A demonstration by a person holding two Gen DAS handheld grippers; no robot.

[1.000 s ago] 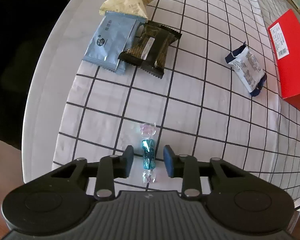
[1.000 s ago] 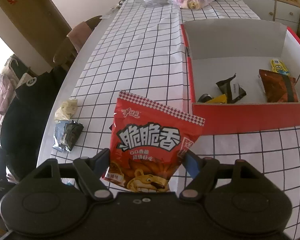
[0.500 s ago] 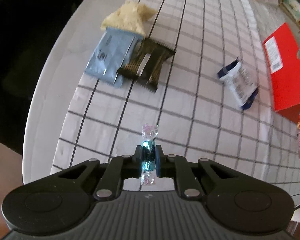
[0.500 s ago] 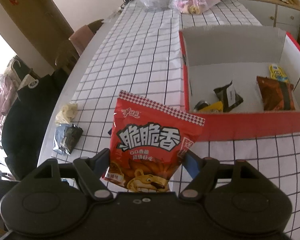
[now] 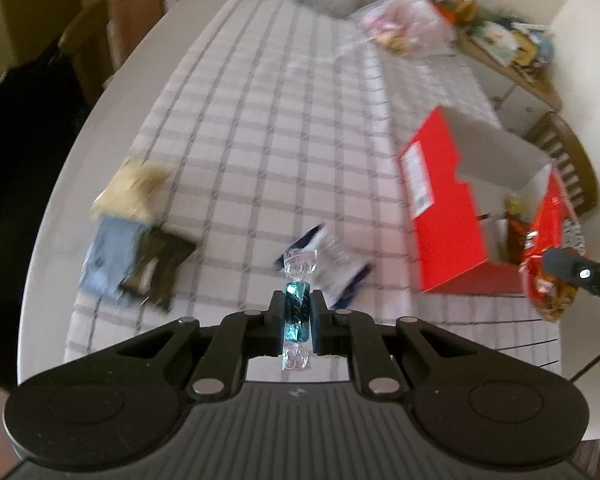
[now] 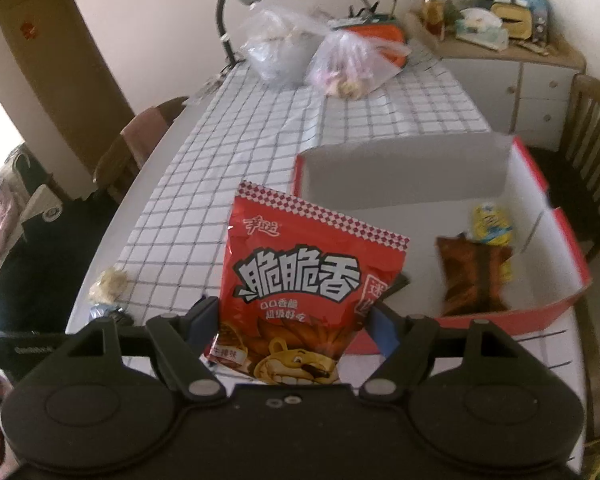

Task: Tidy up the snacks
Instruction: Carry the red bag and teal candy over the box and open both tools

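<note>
The left gripper (image 5: pixel 297 322) has just clamped onto the teal twist-wrapped candy (image 5: pixel 296 314) and lifted it off the checked bench (image 5: pixel 260 120), where a second ago its jaws stood open around it. That frees the sweet for the red box (image 6: pixel 556 240). The right gripper (image 6: pixel 296 320), jaws half-wide as before, pinches one red chip bag (image 6: pixel 304 280) by its sides near the box. Left on the bench: four packets, one cream (image 5: pixel 134 190), one pale blue (image 5: pixel 110 256), one dark (image 5: pixel 160 266), one white-and-navy (image 5: pixel 336 264).
</note>
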